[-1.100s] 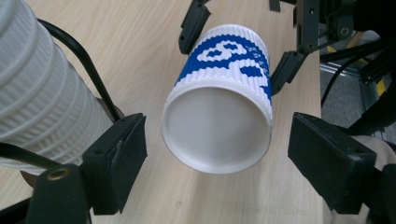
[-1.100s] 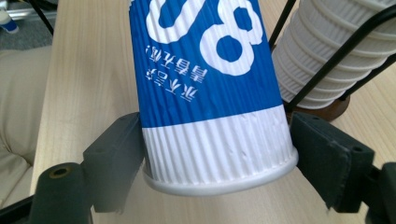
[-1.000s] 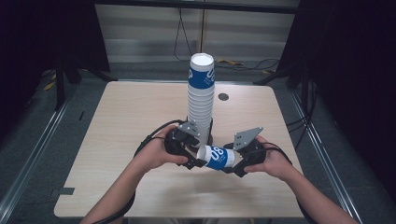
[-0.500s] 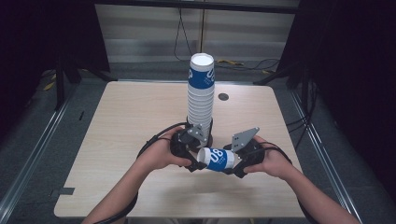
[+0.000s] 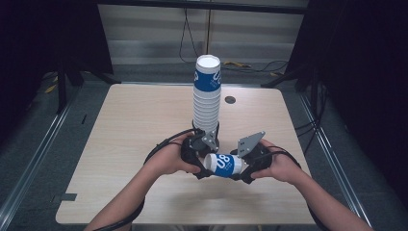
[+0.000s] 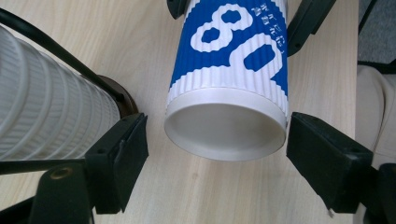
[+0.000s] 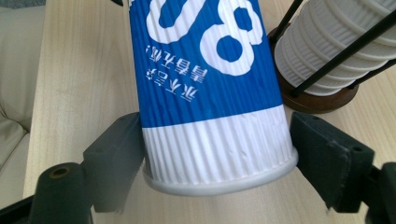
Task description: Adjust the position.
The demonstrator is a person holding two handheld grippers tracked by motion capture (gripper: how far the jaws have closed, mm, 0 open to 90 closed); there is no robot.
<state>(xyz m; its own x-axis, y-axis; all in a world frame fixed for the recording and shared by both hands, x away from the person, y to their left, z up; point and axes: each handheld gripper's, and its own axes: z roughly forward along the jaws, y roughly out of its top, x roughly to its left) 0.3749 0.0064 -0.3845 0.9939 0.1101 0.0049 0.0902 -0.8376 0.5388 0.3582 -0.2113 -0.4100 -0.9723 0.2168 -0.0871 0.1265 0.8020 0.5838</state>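
- Item in hand: one blue-and-white ribbed paper cup (image 5: 226, 165), lying on its side in the air, just in front of the tall stack of white ribbed paper cups (image 5: 207, 103), on the person's side of it.
- Right tool (image 5: 243, 169): clamped on one end of the cup; in the right gripper view both black jaws sit against its white band.
- Left tool (image 5: 204, 166): jaws apart around the cup's other end. They have just been closing, and the left gripper view shows a gap between each pad and the cup.
- Progress, as judged: one cup is separate from the stack and is carried by the right tool alone. A handover looks about half made. Left to do: the left tool's grip, the right tool's release, and setting the cup wherever it belongs.
- Count, cups: one loose; the stack holds many, too tightly nested to count, its top cup showing a blue band.
- Count, tools: two, one per hand.
- Count, holder: one round brown wooden base (image 7: 322, 100) under the stack, with thin black rods (image 7: 327, 60) rising beside it.
- Count, table (image 5: 134, 125): one, light wood, with one small dark round hole (image 5: 230, 100) just right of the stack.
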